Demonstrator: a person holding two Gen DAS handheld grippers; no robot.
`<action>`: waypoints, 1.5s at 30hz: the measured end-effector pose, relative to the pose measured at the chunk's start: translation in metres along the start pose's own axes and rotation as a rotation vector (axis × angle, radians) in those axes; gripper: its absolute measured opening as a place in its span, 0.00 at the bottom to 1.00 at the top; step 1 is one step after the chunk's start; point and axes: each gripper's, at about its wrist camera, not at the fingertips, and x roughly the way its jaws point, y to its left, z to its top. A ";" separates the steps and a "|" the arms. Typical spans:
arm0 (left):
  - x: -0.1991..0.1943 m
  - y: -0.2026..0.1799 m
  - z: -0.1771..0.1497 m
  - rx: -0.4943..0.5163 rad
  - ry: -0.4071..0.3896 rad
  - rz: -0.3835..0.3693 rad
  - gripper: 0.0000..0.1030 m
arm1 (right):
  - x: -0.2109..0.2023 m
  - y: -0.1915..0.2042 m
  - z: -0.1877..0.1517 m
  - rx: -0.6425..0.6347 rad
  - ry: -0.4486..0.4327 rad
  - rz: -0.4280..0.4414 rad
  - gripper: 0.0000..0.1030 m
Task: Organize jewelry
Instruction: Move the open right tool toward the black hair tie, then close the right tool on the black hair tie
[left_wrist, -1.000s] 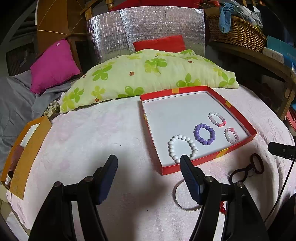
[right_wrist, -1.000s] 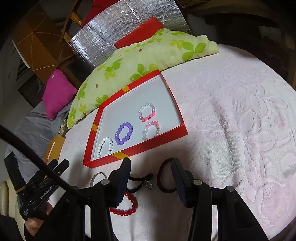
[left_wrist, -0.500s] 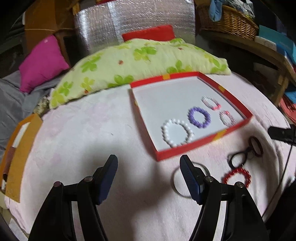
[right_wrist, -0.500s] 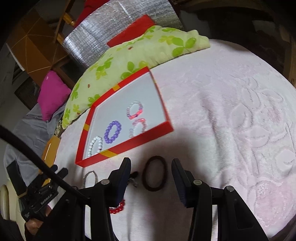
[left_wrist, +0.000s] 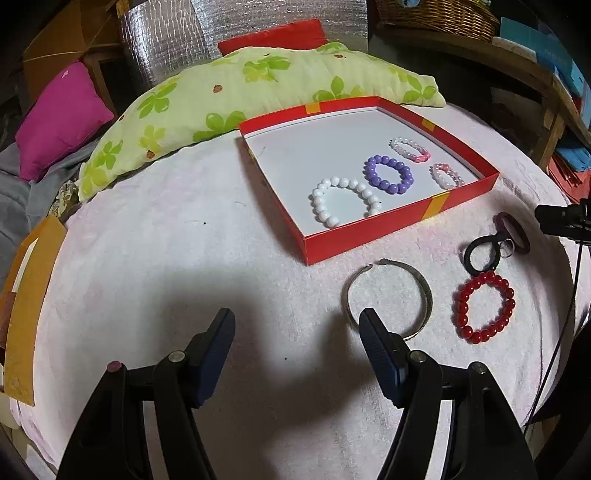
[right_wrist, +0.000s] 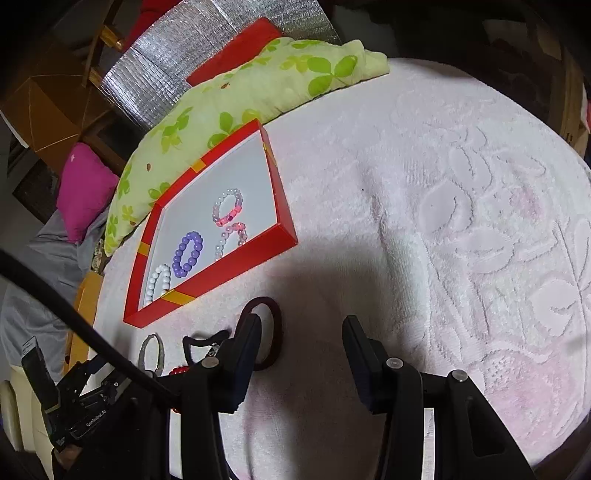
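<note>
A red box (left_wrist: 369, 229) with a white floor holds a white bead bracelet (left_wrist: 343, 201), a purple one (left_wrist: 388, 173) and two small pink-and-white ones (left_wrist: 410, 149). In front of it, on the pink towel, lie a silver bangle (left_wrist: 388, 299), a red bead bracelet (left_wrist: 484, 312), a black hair tie (left_wrist: 480, 253) and a maroon hair tie (right_wrist: 275, 321). My left gripper (left_wrist: 297, 325) is open and empty, its right finger over the bangle's near edge. My right gripper (right_wrist: 301, 325) is open and empty; its left finger covers part of the maroon tie. The box (right_wrist: 229, 267) is up and to the left.
A green flowered pillow (left_wrist: 258, 85) lies behind the box, a magenta cushion (left_wrist: 59, 118) at far left. An orange box (left_wrist: 26, 302) sits at the towel's left edge. A wicker basket (left_wrist: 436, 14) stands on a shelf at the back right. Bare towel (right_wrist: 461, 221) spreads to the right.
Both grippers have sunk toward the towel. The bangle and red bracelet have come into the left view. The maroon tie has slid from between the right gripper's fingers to behind its left finger.
</note>
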 end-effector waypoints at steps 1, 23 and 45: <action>0.000 0.000 0.000 0.001 0.000 -0.002 0.68 | 0.001 0.000 -0.001 -0.003 0.003 -0.001 0.47; 0.003 -0.015 0.004 0.023 0.001 -0.033 0.68 | 0.021 0.032 -0.016 -0.193 0.017 -0.092 0.48; 0.011 -0.028 0.004 -0.043 0.069 -0.206 0.69 | 0.023 0.036 -0.018 -0.250 -0.011 -0.197 0.11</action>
